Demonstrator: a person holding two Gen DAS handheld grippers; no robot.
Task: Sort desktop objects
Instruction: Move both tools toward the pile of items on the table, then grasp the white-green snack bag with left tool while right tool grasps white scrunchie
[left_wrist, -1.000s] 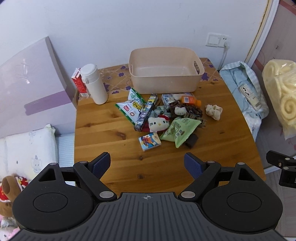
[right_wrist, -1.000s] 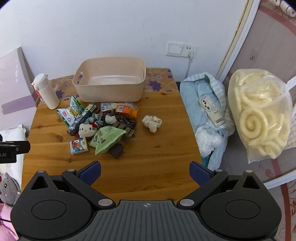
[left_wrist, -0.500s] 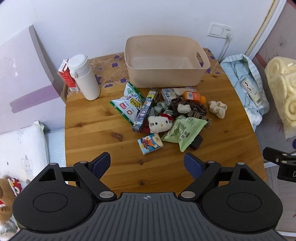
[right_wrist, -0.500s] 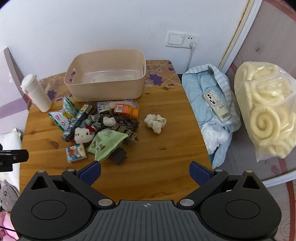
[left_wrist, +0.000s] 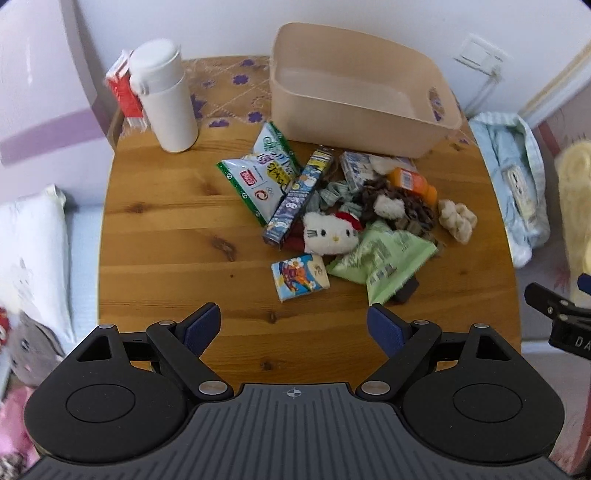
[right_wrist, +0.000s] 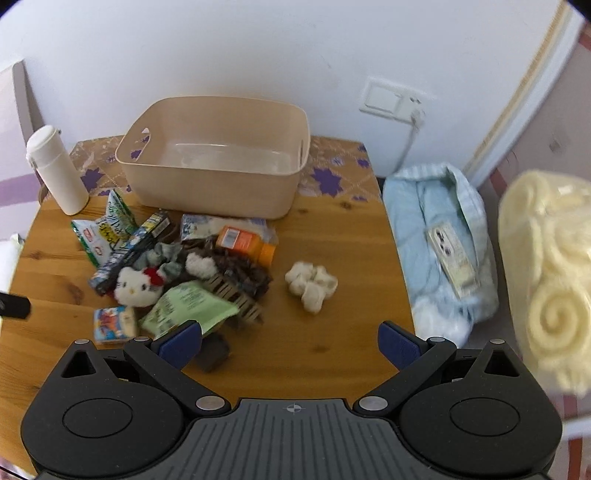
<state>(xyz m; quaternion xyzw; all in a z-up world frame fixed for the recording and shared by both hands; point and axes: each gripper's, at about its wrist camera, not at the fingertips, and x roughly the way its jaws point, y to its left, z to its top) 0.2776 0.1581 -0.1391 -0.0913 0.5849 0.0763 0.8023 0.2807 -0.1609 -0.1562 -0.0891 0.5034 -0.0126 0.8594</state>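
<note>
Waiting in a heap in the middle of the wooden table (left_wrist: 166, 236), the small things (left_wrist: 332, 221) are not sorted yet. A cat plush (left_wrist: 328, 234) lies in the pile, and a cream scrunchie (right_wrist: 312, 282) sits alone at 3 o'clock from it. At 12 o'clock the beige tub (right_wrist: 214, 158) looks empty. Both the left gripper (left_wrist: 293, 326) and the right gripper (right_wrist: 290, 341) hover wide open, holding nothing. All the work looks left to do

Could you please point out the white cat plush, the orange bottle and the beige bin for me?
white cat plush (left_wrist: 330, 233): left wrist view, on its face.
orange bottle (right_wrist: 243, 240): right wrist view, on its labelled body.
beige bin (right_wrist: 207, 188): right wrist view, on its front wall.
</note>
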